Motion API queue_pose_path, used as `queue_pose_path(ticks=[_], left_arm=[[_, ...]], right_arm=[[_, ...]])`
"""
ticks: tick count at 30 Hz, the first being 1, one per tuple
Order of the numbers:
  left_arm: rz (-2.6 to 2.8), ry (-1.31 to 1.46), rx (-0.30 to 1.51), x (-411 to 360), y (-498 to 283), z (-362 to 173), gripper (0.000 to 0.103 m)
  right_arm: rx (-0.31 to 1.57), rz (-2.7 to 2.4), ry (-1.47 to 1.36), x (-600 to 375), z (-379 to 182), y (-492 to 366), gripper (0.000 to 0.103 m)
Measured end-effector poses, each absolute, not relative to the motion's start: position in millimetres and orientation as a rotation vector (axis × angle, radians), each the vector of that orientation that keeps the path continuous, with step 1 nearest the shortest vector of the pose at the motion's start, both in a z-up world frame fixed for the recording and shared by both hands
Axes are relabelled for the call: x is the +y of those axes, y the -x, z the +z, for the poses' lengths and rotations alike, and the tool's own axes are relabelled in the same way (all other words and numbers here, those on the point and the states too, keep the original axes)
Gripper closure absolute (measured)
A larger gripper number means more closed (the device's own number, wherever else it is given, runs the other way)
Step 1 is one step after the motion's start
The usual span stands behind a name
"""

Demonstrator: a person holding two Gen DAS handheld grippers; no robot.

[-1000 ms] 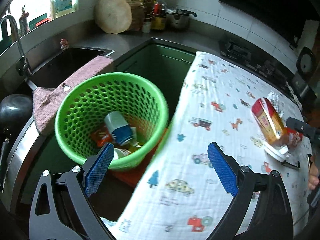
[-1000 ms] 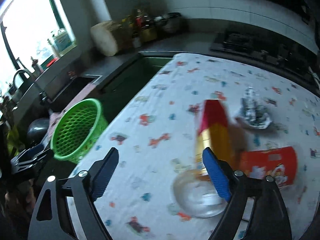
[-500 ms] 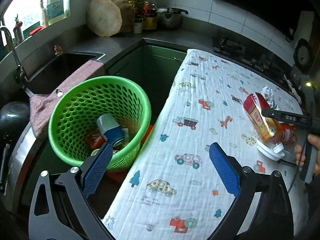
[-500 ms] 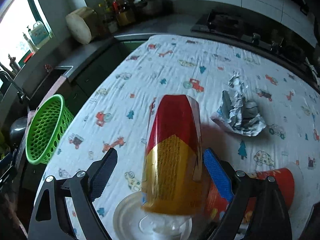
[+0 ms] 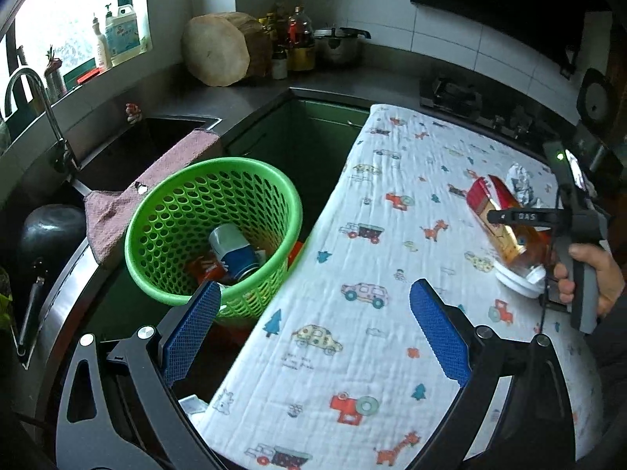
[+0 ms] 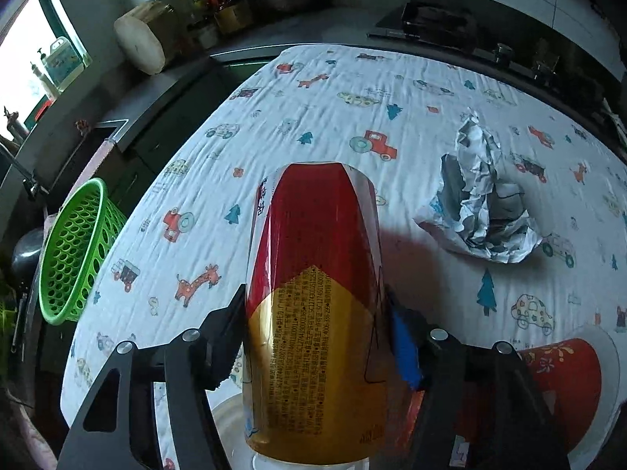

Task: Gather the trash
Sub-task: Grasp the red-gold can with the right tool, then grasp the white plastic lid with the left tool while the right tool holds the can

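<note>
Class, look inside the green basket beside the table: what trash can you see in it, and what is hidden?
Inside the green basket lie a blue-and-white can and a red wrapper. The basket's wall and the left gripper hide the rest.

A red and gold can with small dark print stands on a white cloth patterned with cartoon cars, giraffes and teal trees. Nearby lie crumpled white and grey paper and a red cup. A bright green perforated basket holds a blue and white can.
</note>
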State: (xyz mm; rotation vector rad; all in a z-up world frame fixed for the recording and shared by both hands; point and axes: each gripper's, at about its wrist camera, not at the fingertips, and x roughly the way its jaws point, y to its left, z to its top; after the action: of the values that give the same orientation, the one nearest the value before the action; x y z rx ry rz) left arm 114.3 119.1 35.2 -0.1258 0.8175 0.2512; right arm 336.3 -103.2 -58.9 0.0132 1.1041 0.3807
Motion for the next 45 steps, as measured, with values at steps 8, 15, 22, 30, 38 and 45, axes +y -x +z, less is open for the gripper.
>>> queue_pose_path(ticks=[8, 15, 22, 30, 38, 45], left_arm=[[0.176, 0.129, 0.832, 94.4, -118.3, 34.7, 0.007], [0.074, 0.096, 0.853, 54.7, -131.8, 22.2, 0.007], [0.013, 0.067, 0.897, 14.5, -151.4, -2.1, 0.010], [-0.023, 0.015, 0.945, -27.5, -163.9, -27.4, 0.019], [-0.133, -0.037, 1.001, -67.6, -184.2, -53.7, 0.007], [-0.196, -0.134, 1.016, -91.0, -203.0, -69.6, 0.005]], right_arm=[[1.039, 0.423, -0.067, -114.8, -34.8, -314.6, 0.041], [0.965, 0.464, -0.096, -134.6, -4.9, -278.2, 0.041], [0.907, 0.485, -0.093, -160.5, 19.4, -243.1, 0.041], [0.868, 0.486, -0.105, -188.8, 29.0, -221.2, 0.041], [0.854, 0.483, -0.119, -210.1, 30.4, -214.3, 0.041], [0.843, 0.498, -0.123, -216.2, 31.1, -210.5, 0.041]])
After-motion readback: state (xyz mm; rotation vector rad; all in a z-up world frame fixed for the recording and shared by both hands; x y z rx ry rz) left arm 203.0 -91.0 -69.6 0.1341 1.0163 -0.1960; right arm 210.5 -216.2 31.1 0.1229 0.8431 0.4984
